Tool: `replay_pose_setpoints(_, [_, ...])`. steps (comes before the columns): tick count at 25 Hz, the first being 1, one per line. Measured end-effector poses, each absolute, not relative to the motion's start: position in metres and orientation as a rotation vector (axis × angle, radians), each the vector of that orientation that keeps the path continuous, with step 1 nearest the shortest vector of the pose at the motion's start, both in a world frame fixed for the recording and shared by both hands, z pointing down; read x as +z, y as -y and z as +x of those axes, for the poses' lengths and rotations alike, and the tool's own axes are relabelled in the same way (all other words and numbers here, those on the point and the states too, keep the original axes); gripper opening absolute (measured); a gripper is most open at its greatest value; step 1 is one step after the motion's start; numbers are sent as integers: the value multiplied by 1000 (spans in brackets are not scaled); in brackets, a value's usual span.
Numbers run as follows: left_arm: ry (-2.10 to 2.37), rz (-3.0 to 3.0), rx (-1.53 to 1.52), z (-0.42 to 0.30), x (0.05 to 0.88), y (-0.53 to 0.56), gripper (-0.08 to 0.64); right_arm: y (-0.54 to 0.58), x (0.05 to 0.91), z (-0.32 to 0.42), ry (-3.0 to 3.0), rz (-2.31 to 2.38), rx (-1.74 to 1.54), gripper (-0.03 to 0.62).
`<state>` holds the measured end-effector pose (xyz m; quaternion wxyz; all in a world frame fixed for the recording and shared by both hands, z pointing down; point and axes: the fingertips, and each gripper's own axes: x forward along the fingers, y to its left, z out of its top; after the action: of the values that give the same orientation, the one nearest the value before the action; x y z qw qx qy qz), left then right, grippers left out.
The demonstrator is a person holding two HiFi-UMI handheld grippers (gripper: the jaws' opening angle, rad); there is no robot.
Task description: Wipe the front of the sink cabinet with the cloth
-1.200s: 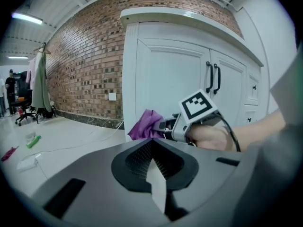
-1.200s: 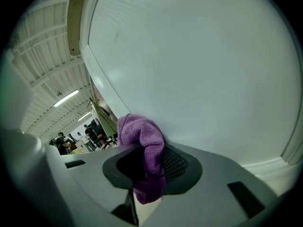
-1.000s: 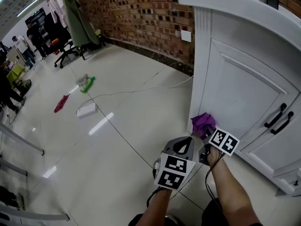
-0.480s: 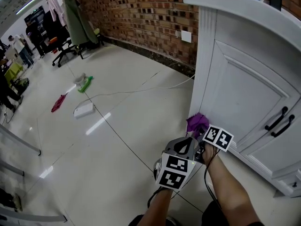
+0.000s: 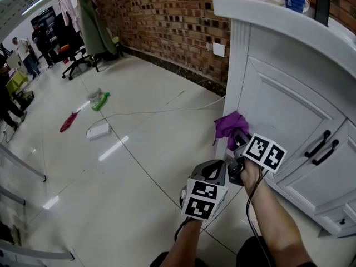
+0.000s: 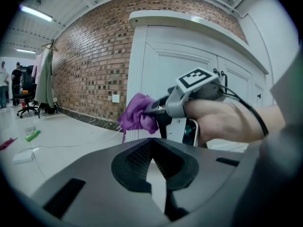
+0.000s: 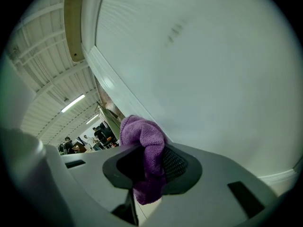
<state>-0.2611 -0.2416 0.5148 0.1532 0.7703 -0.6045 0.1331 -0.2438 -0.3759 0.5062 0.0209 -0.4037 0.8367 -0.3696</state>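
Hanging just behind the working gripper, the left gripper [image 5: 213,174] has its jaws drawn together on nothing. It has no part in this step and is best held clear of the panel. Ahead of it, the right gripper [image 7: 149,167] is clenched on the purple cloth [image 7: 143,135], which bunches up past the jaw tips and trails a little below them. That wad sits at the white cabinet front [image 5: 289,107], directly ahead of the jaws near the door's left edge. It looks to be touching, though the contact line itself is not clear. To wipe well, I judge the grip should be firm and the push light but steady, so fabric rather than plastic meets the paint. Overlapping strokes should then work across toward the black door handles [image 5: 322,145], well off to the gripper's right — lifting round them rather than snagging.
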Motion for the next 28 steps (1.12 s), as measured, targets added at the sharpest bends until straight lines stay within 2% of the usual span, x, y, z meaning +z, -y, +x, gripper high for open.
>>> replay_pose_setpoints(15, [1845, 2232, 285, -253, 459, 236, 5, 354, 364, -224, -2643, -1055, -708, 100])
replay_pose_setpoints(23, [1824, 2273, 351, -226, 444, 224, 5, 320, 338, -193, -2747, -982, -519, 100])
replay_pose_setpoints(28, [1853, 2308, 420, -233, 412, 221, 5, 296, 339, -177, -2833, -995, -443, 100])
